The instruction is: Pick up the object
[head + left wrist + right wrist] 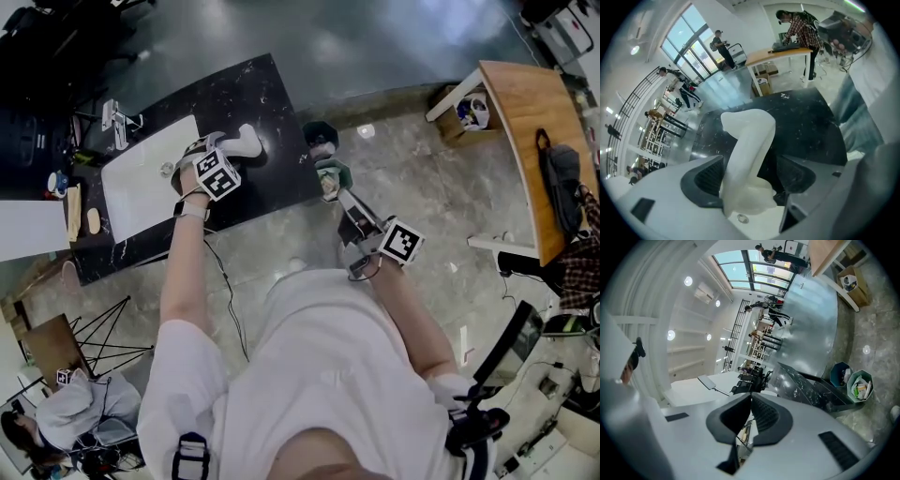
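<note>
A white, bent, spout-shaped object (247,142) stands on the black marble counter (262,94). My left gripper (232,155) reaches over the counter with its jaws wide around the object's lower part. In the left gripper view the object (750,136) rises between the fingers of the left gripper (755,179). It leans against the left pad (707,177), and a dark gap separates it from the right pad (802,174). My right gripper (339,192) hangs over the floor to the right of the counter. In its own view the right gripper (750,420) is shut with nothing between its pads.
A white sink basin (150,183) with a faucet (117,120) fills the counter's left half. Two bins (843,373) (860,385) stand on the floor by the counter's right end. A wooden table (530,103) is at the far right. People stand in the background (801,28).
</note>
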